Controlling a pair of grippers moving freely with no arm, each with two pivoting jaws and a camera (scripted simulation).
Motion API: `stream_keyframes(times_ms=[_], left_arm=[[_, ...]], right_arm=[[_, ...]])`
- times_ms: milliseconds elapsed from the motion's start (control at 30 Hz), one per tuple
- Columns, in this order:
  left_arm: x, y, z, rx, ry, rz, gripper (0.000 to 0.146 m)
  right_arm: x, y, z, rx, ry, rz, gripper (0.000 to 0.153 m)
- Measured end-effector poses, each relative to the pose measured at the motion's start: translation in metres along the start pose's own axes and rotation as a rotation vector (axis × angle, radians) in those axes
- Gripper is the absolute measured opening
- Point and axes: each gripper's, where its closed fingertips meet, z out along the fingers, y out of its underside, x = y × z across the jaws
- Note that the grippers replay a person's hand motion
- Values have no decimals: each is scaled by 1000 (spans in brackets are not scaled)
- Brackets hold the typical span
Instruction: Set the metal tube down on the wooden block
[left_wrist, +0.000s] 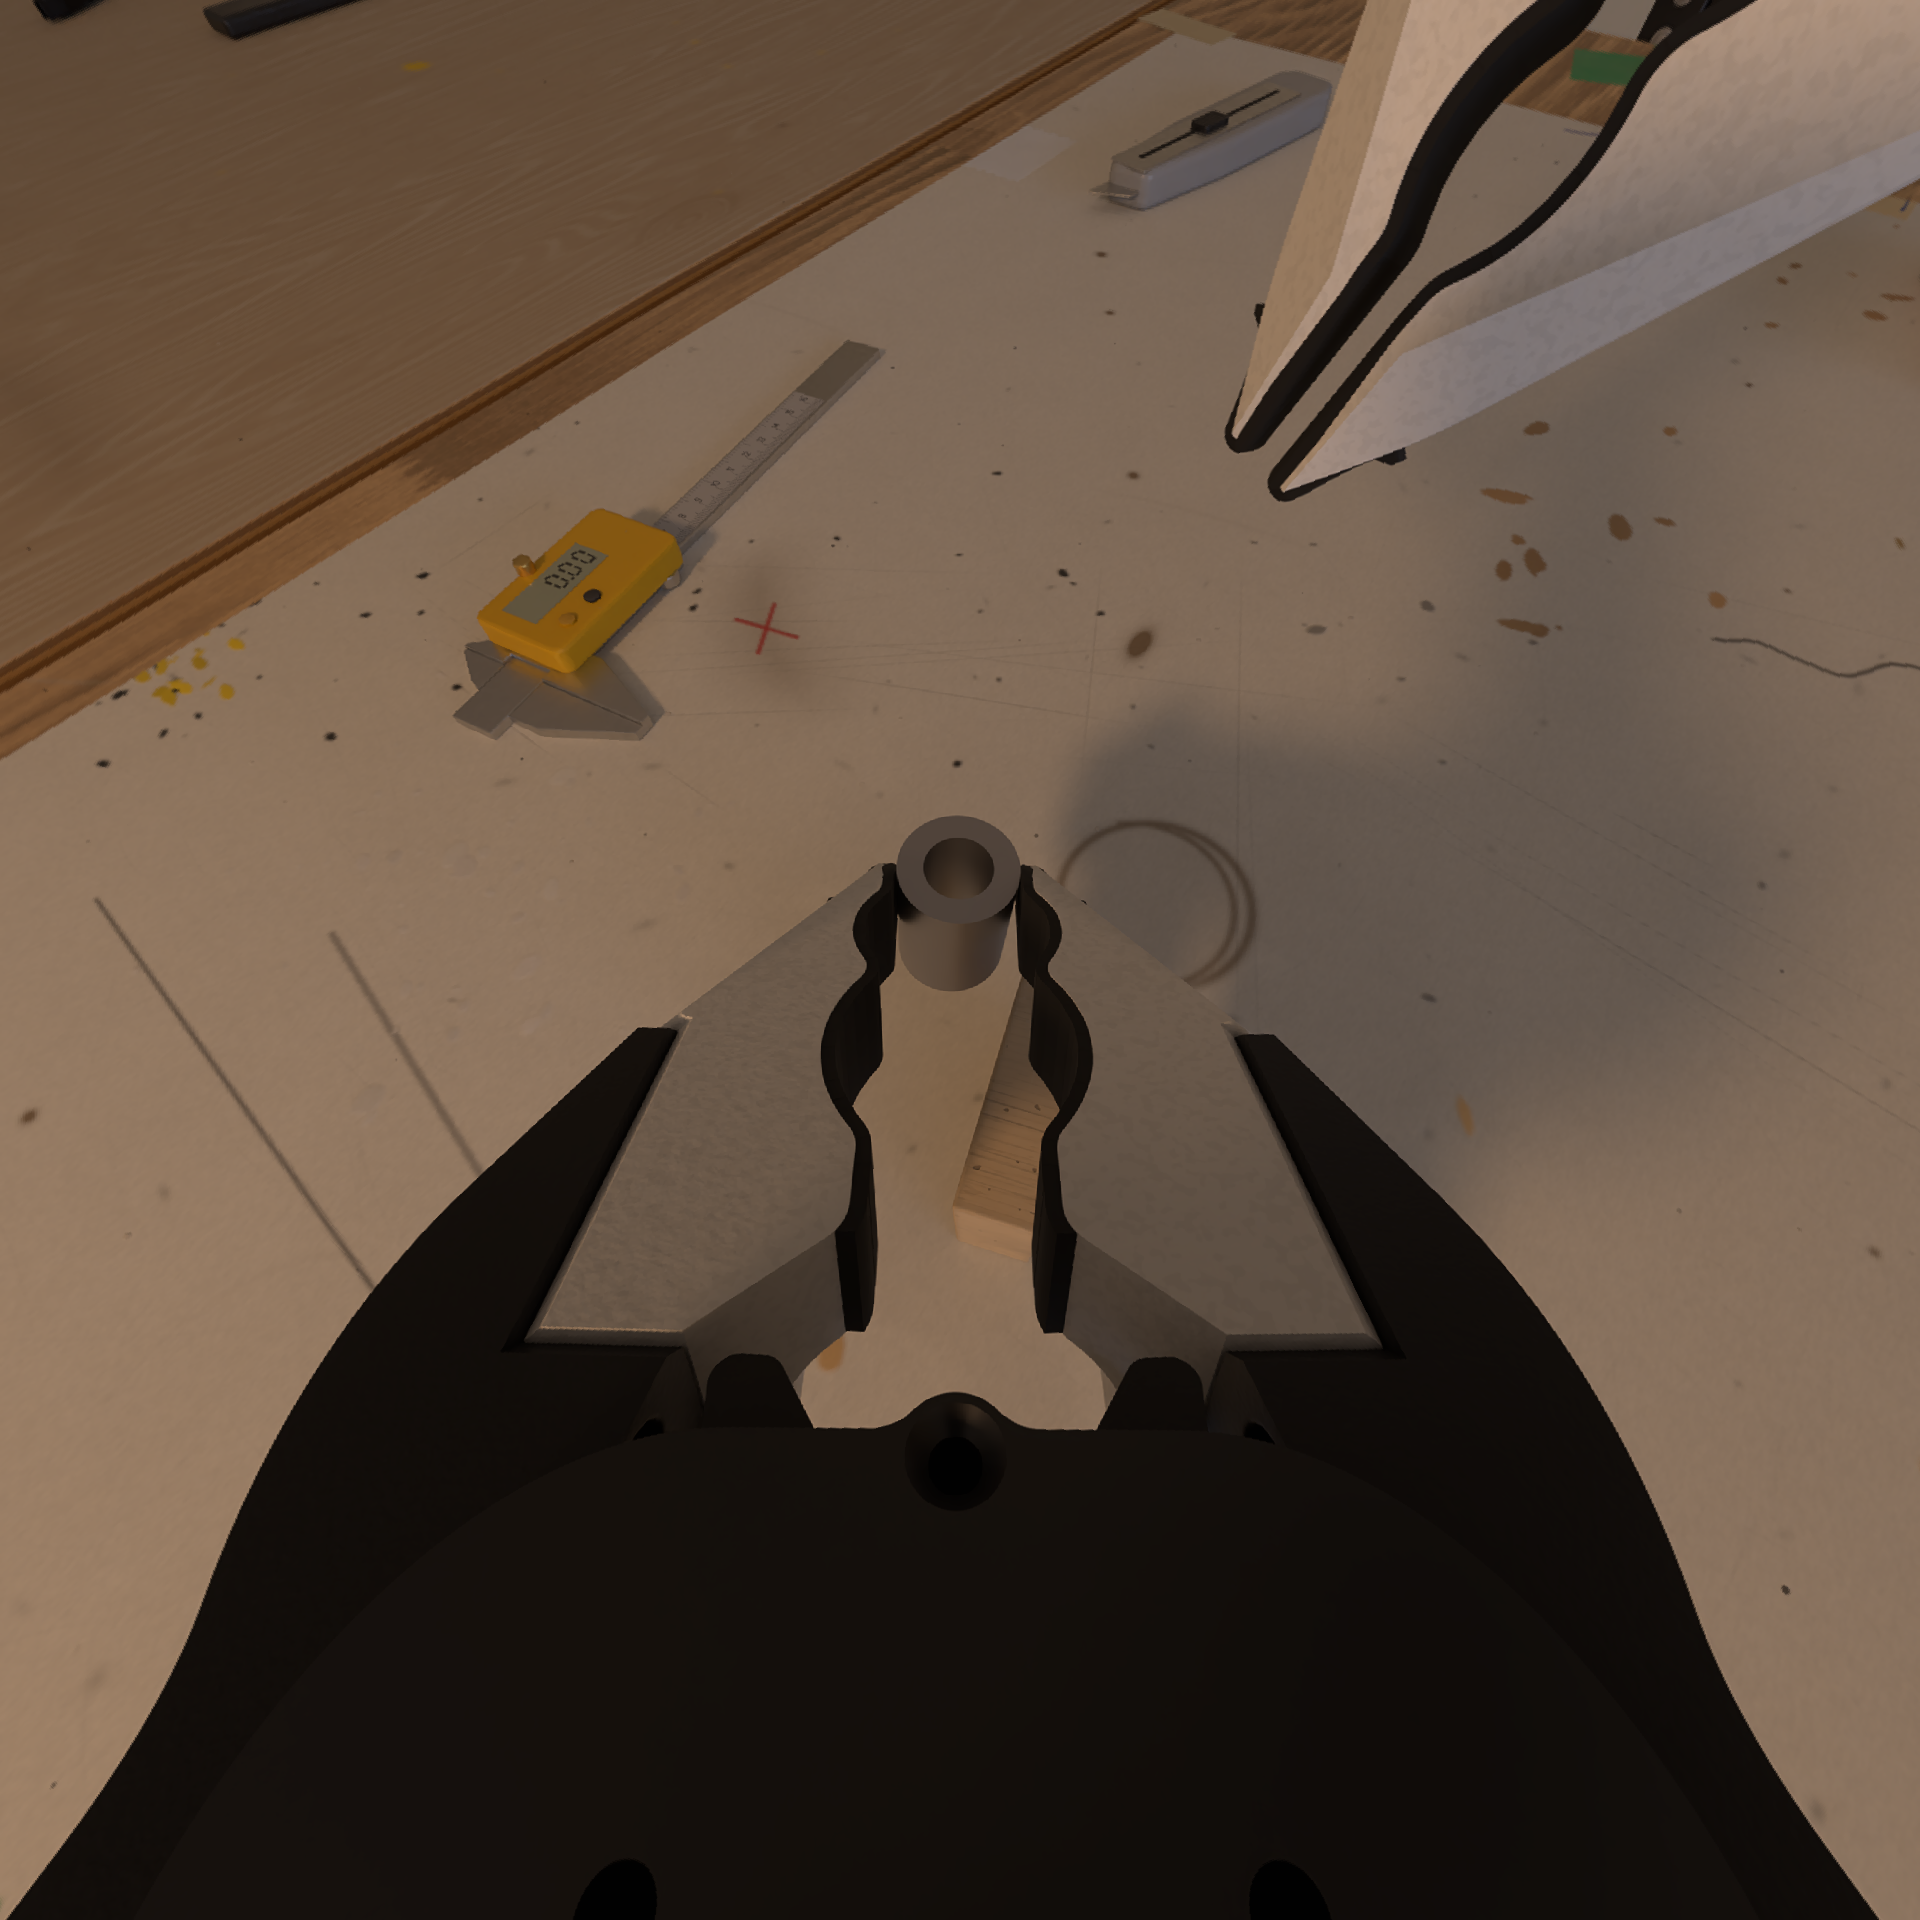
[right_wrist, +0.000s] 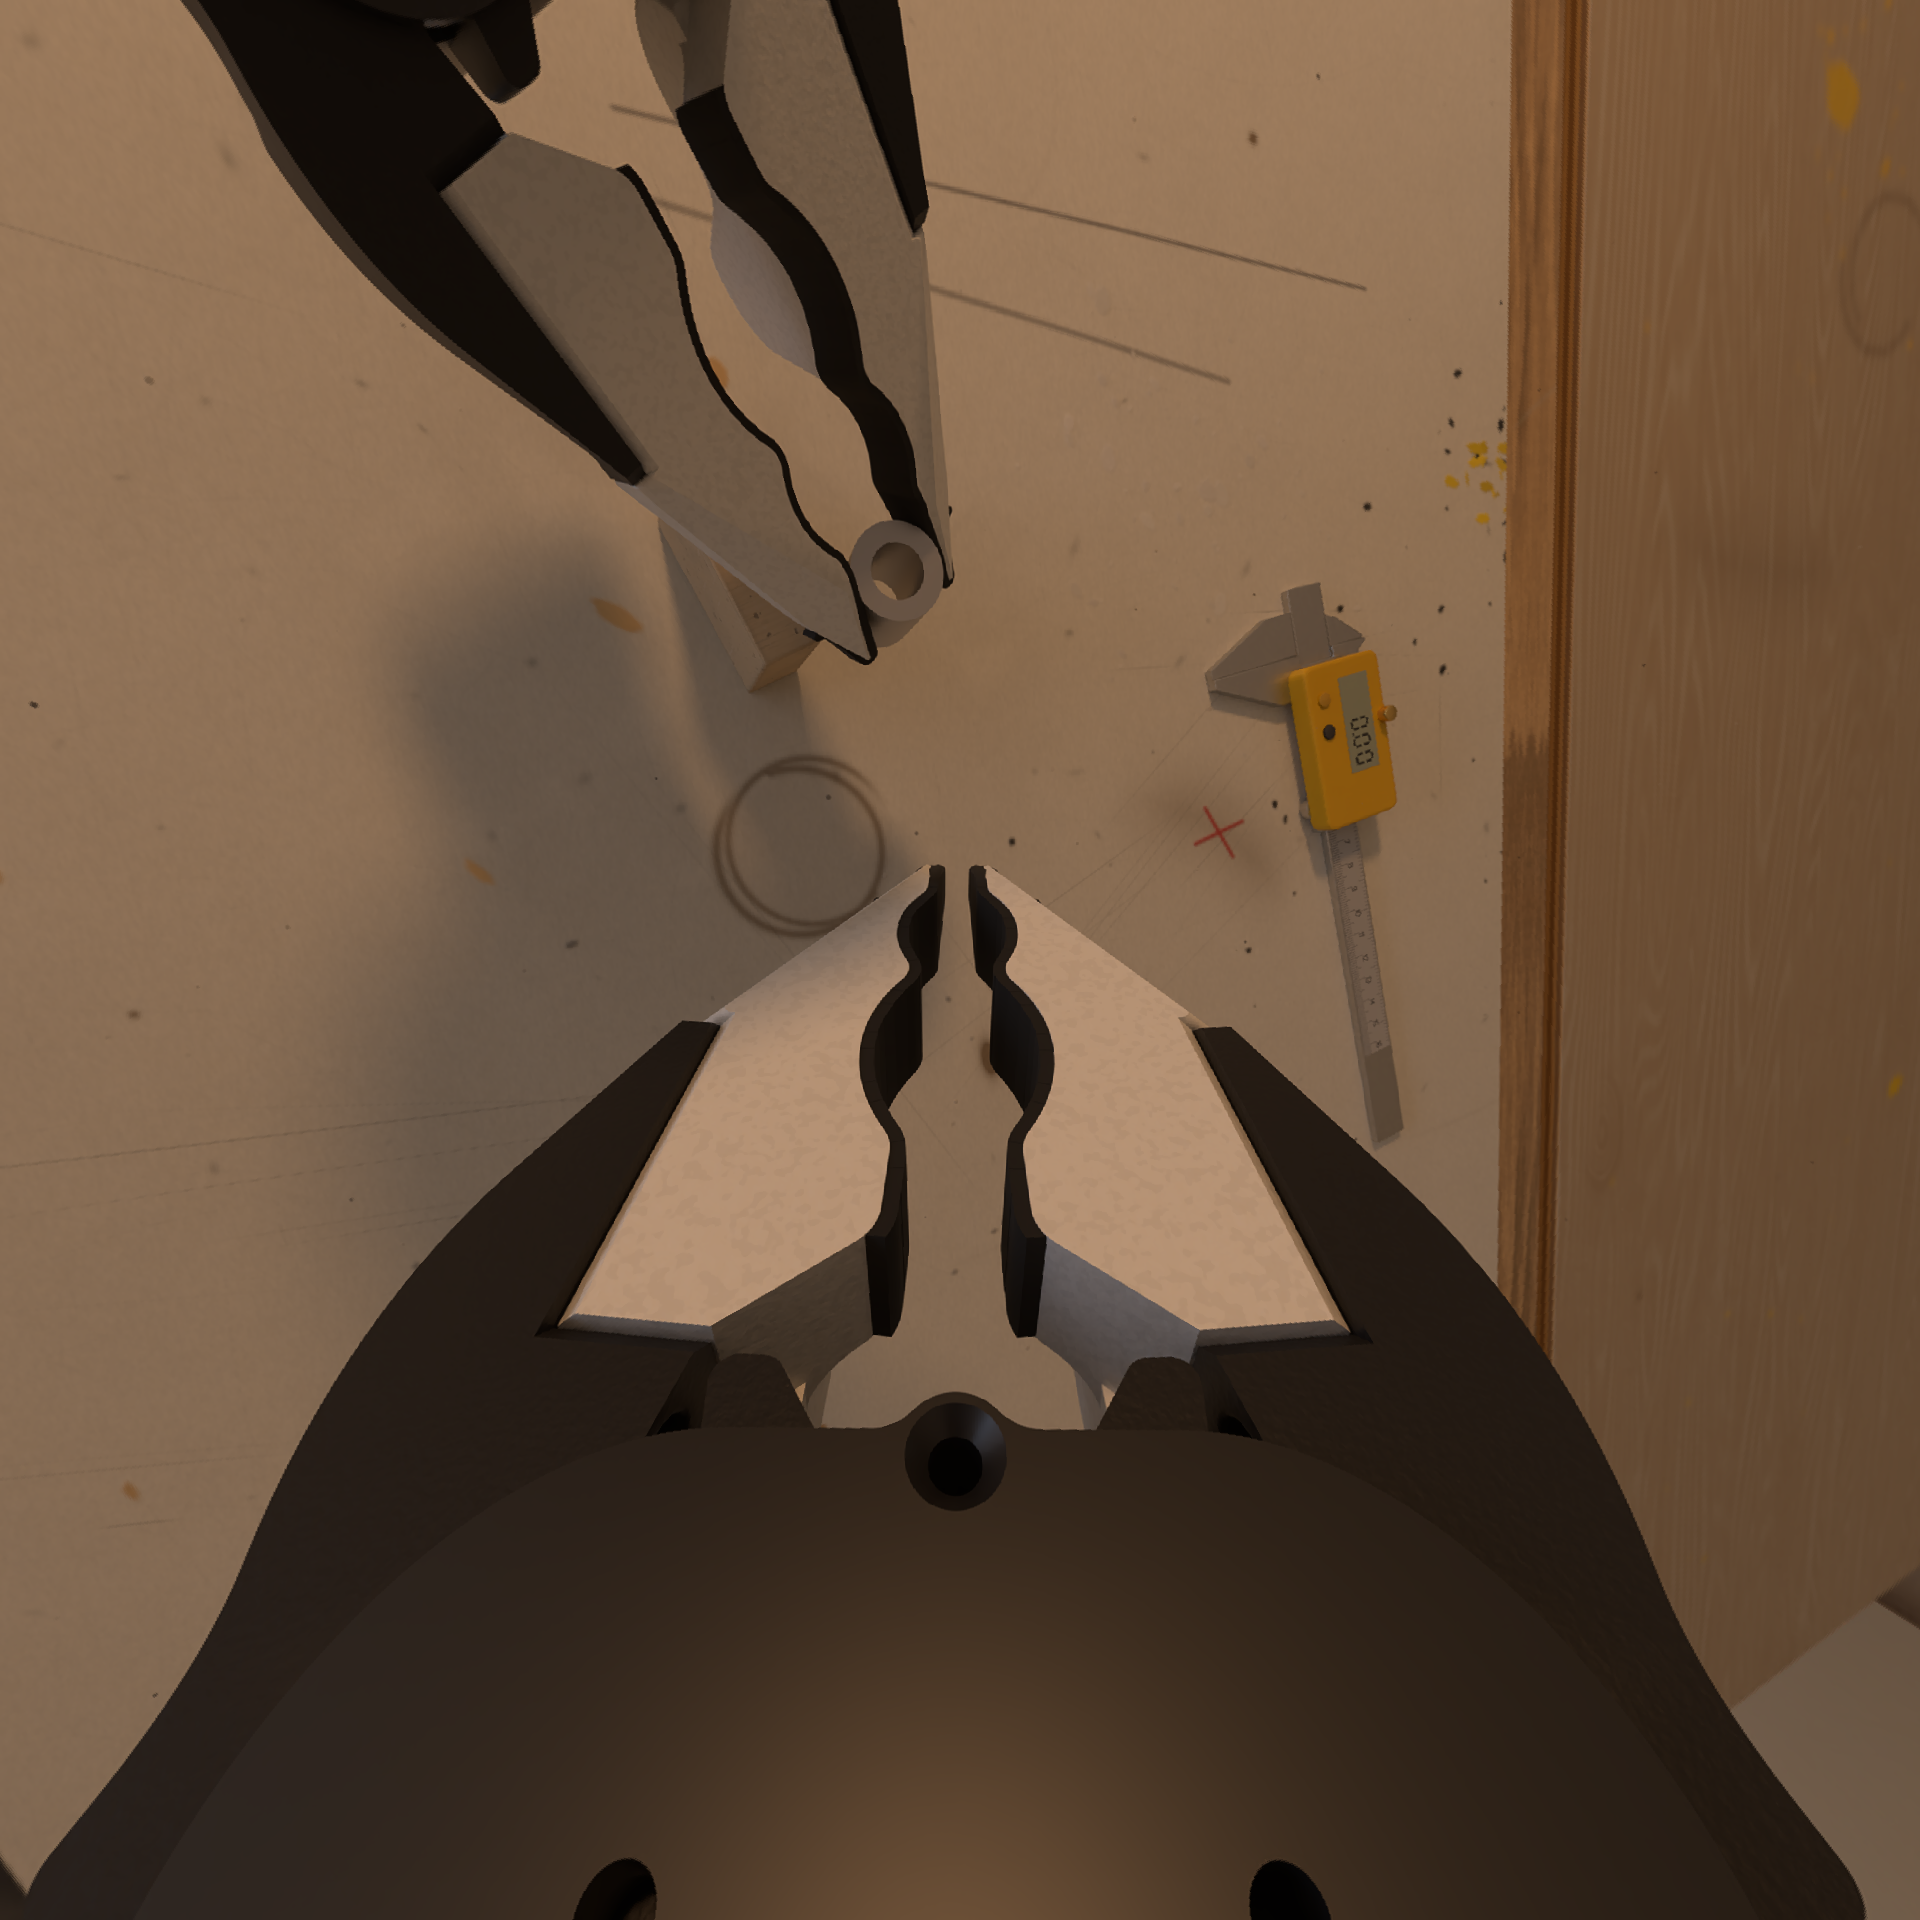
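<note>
My left gripper is shut on the short grey metal tube, held upright at its fingertips above the board. The pale wooden block lies below, seen between the fingers, mostly hidden by the right finger. In the right wrist view the left gripper holds the tube just above and beside the block. My right gripper is shut and empty, hovering over the board; it also shows in the left wrist view at the upper right.
A yellow digital caliper lies on the speckled work board. A grey utility knife lies farther off. A red cross and a pencilled circle mark the board. A wooden edge strip borders the board.
</note>
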Motion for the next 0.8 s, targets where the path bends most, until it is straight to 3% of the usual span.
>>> stream_keyframes(times_ms=[167, 267, 800], left_arm=[[2, -1, 1, 5, 6, 2, 22], [1, -1, 1, 9, 13, -8, 22], [0, 0, 1, -7, -12, -2, 22]], right_arm=[[0, 0, -5, -4, -48, 32, 5], [2, -13, -12, 42, -2, 4, 5], [-7, -15, 3, -19, -43, -22, 0]])
